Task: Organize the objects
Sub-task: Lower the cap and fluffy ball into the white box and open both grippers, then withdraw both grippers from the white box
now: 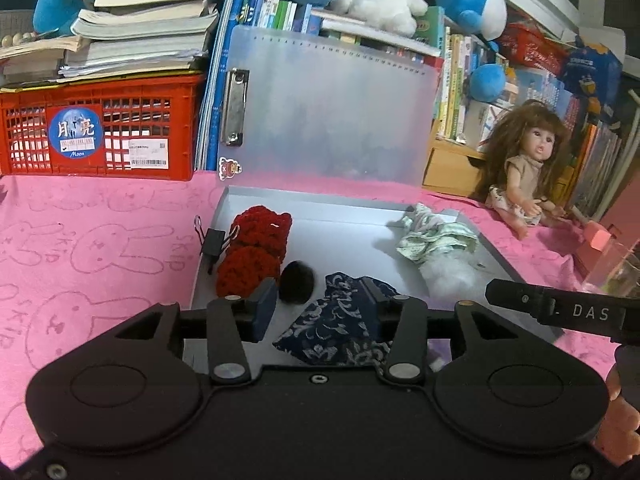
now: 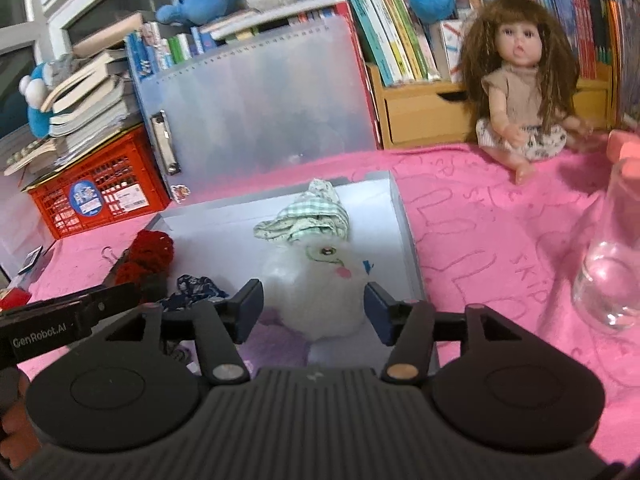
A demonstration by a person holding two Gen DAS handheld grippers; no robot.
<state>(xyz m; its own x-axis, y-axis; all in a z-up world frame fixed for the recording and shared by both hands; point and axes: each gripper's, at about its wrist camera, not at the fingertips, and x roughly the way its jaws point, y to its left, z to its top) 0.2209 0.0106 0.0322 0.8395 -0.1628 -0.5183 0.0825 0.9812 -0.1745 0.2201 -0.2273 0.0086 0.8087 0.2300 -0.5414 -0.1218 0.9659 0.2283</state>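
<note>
Where the left wrist view is considered, the left gripper (image 1: pixel 316 308) is seen at lower centre with its jaws spread, straddling a navy-blue patterned fabric pouch (image 1: pixel 336 332) that lies in the shallow grey open box (image 1: pixel 344 236). A red crocheted yarn piece (image 1: pixel 256 256), a black binder clip (image 1: pixel 212 242) and a dark round pompom (image 1: pixel 297 281) are grouped at the box's left.

In the right wrist view, the right gripper (image 2: pixel 314 306) is shown at lower centre, jaws released and set to either side of a white round plush toy with a green checked cap (image 2: pixel 320 272). A clear glass bottle (image 2: pixel 612 264) stands at the right edge. A firm closure about the plush body, below the cap, is judged advisable, so that the loose cap is not dragged off.
</note>
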